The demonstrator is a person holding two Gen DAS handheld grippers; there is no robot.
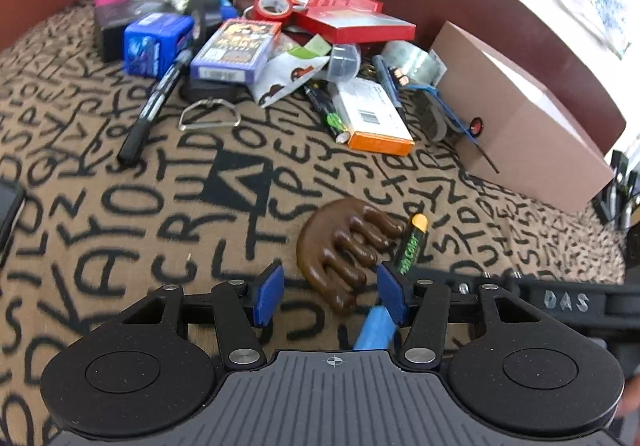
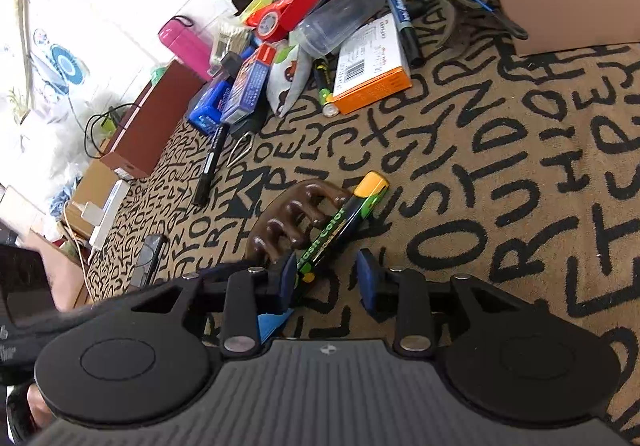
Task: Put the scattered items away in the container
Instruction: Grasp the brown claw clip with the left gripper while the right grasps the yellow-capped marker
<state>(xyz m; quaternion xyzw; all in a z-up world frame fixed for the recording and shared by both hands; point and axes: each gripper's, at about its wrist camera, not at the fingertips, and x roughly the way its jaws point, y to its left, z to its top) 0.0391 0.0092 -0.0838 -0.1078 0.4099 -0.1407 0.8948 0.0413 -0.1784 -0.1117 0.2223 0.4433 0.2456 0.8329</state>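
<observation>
Comb (image 1: 340, 250) lying just ahead of left hand-held gripper (image 1: 330, 296); marker (image 1: 412, 244) sitting right of comb, touching; clutter pile (image 1: 280, 42) lying farther ahead; cardboard box (image 1: 520, 118) standing ahead-right on worktop (image 1: 120, 206).

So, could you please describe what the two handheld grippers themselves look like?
Both are alike: the left gripper and right gripper have black linkage arms with silver pivot pins, blue pads on the fingertips, two round black discs, and a ribbed grey body with a small crosshair mark. The left-wrist view shows pale letters "DAS" on the right gripper.
</observation>
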